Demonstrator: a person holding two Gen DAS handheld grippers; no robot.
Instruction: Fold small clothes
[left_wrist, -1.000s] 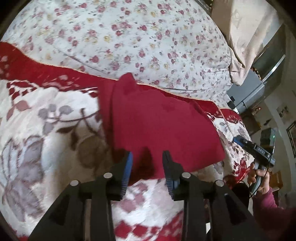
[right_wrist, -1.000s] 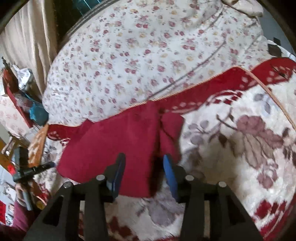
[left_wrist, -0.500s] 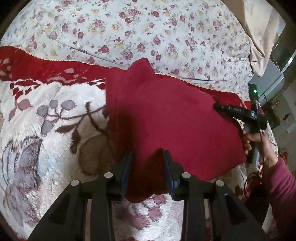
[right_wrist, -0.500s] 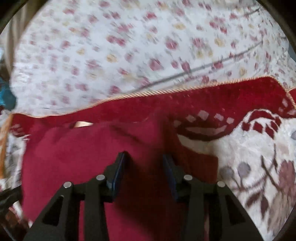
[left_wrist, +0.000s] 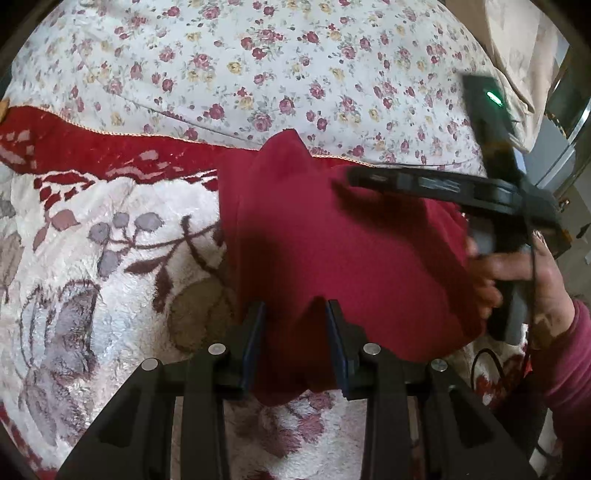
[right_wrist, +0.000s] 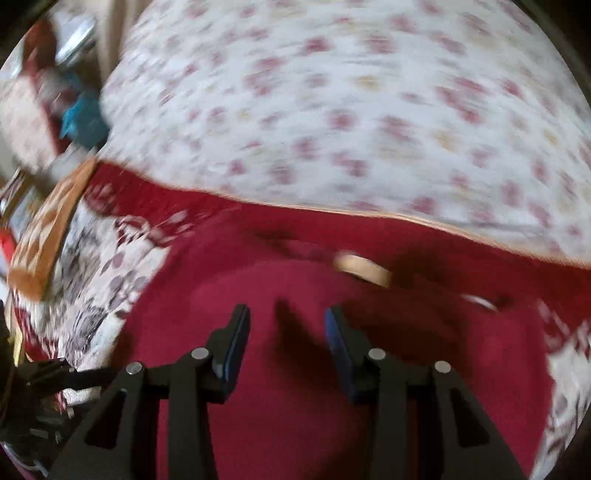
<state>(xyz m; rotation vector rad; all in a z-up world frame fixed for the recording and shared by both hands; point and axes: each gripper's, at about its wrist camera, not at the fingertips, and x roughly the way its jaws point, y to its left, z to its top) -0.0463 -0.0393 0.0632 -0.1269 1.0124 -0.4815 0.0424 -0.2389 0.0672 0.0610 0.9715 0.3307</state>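
Observation:
A small dark red garment (left_wrist: 332, 251) lies on a plush white blanket with red and grey flowers (left_wrist: 92, 266). My left gripper (left_wrist: 295, 314) is open, its jaws on either side of the garment's near edge, with cloth between them. My right gripper (left_wrist: 424, 182) reaches in from the right over the garment's far side. In the blurred right wrist view my right gripper (right_wrist: 286, 321) is open just above the red garment (right_wrist: 295, 406). A tan label (right_wrist: 362, 269) shows near the garment's far edge.
A white quilt with small red flowers (left_wrist: 277, 74) bulges behind the garment. The blanket's red border (left_wrist: 92, 155) runs along it. A beige cloth (left_wrist: 524, 48) hangs at the far right. Blurred clutter and a teal object (right_wrist: 81, 118) lie at the left.
My left gripper has moved forward until the garment's near edge sits between its jaws. My right gripper has swung in over the garment's far side, moving fast.

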